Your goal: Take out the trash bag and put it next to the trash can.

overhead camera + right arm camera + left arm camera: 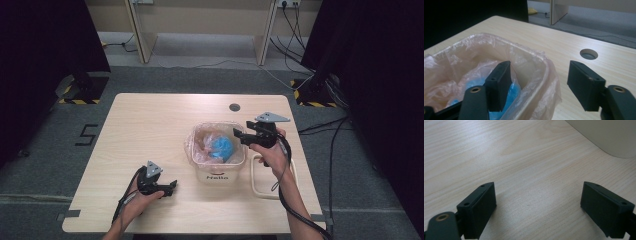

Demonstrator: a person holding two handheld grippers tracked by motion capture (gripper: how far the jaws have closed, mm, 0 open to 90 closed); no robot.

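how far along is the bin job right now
Done: the pink bag already lines the bin, with blue waste inside. In hand: the right hand-held gripper is open, straddling the bag's rim. Left: probably gathering or lifting the bag; the left hand-held gripper is open over bare table.

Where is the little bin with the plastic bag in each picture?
High view: the bin stands right of the table's middle, beside the right gripper.
Left gripper view: a pale rounded corner at top right, probably the bin's wall.
Right gripper view: the bin's bag-covered rim runs through the left half, between the open jaws.
Shared landmark: the light wooden table.
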